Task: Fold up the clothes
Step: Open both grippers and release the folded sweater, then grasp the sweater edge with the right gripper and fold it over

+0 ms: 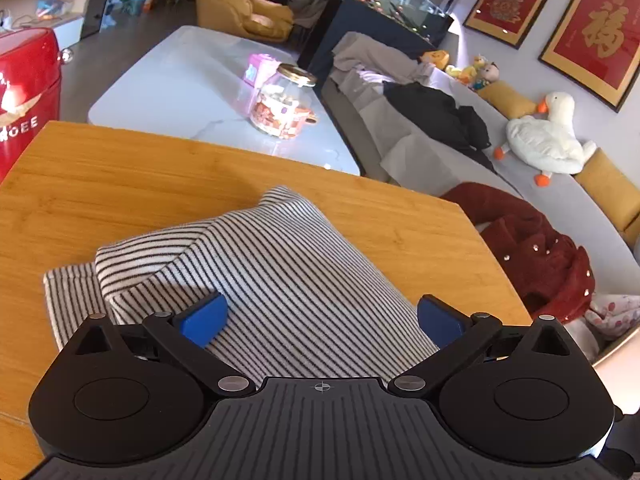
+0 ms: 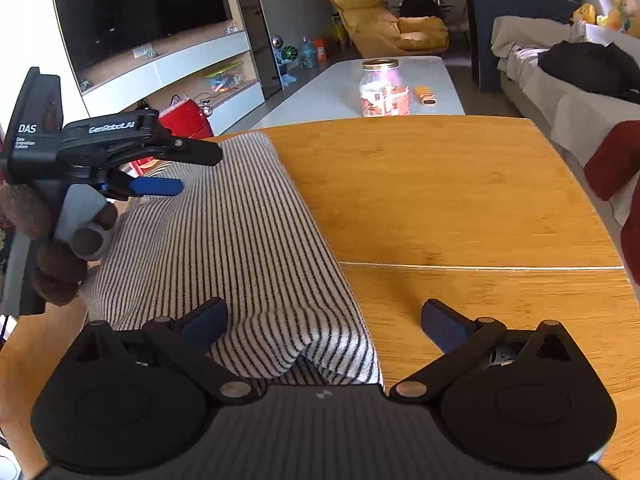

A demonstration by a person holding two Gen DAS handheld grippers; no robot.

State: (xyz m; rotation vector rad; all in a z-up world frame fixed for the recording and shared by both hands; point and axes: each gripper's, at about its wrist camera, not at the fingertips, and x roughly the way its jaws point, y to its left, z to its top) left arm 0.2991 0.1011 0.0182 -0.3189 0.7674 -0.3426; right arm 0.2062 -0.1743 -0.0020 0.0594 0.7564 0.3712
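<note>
A black-and-white striped garment point(image 1: 256, 264) lies folded on the wooden table point(image 1: 120, 176). My left gripper point(image 1: 322, 316) is open just above the garment, its blue pads point(image 1: 206, 318) wide apart. In the right wrist view the same garment point(image 2: 232, 240) runs from the near edge to the table's far left. My right gripper point(image 2: 324, 322) is open over the garment's near right corner, holding nothing. The left gripper point(image 2: 176, 172) shows there at the left, held by a hand above the cloth.
A white coffee table point(image 1: 180, 92) with a glass jar point(image 1: 282, 102) stands beyond the wooden table. A grey sofa point(image 1: 440, 148) on the right holds a red garment point(image 1: 536, 252), black clothes and a plush goose point(image 1: 548, 136). A red appliance point(image 1: 24, 92) stands left.
</note>
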